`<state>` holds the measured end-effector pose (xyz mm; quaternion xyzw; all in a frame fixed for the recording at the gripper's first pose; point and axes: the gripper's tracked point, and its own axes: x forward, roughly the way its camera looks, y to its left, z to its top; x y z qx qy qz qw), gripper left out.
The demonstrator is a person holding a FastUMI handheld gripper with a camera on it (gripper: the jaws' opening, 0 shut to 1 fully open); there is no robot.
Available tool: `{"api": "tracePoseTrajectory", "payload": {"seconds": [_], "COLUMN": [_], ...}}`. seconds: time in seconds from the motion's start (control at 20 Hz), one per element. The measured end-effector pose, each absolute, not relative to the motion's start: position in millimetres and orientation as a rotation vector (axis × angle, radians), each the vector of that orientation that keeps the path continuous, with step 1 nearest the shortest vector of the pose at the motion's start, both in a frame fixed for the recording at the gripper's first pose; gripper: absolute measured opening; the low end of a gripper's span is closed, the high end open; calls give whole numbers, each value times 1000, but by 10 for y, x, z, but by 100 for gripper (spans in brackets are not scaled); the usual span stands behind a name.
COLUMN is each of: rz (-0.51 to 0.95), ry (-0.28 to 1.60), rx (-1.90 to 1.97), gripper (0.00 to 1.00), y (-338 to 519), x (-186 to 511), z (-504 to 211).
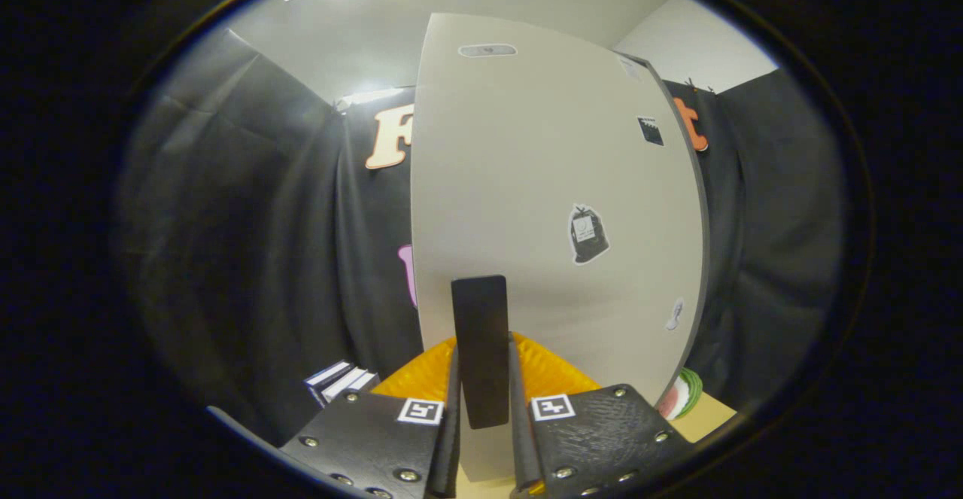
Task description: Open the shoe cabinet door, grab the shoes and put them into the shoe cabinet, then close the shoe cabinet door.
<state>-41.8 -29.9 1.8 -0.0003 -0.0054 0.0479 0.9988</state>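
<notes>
The shoe cabinet's pale door rises right in front of me and carries a few small stickers. A black upright bar handle is fixed low on the door. My gripper is shut on this handle, with one finger pressed against each of its long sides. The door's left edge stands free against the dark booth wall. A thin grey edge runs down its right side. I cannot tell how far the door has swung.
Just left of the fingers, a few striped, book-like items lie low by the wall. To the right, beyond the door's lower corner, a round red-and-green object rests on a light wooden surface.
</notes>
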Motion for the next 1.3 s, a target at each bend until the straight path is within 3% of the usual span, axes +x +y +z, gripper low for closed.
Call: {"api": "tracePoseTrajectory", "payload": {"seconds": [0.75, 1.3], "rz": [280, 261], "ry": [6, -4], "rx": [-12, -2], "gripper": [28, 28], "y": [-803, -1416], "x": [-1104, -1534], "z": [71, 112]}}
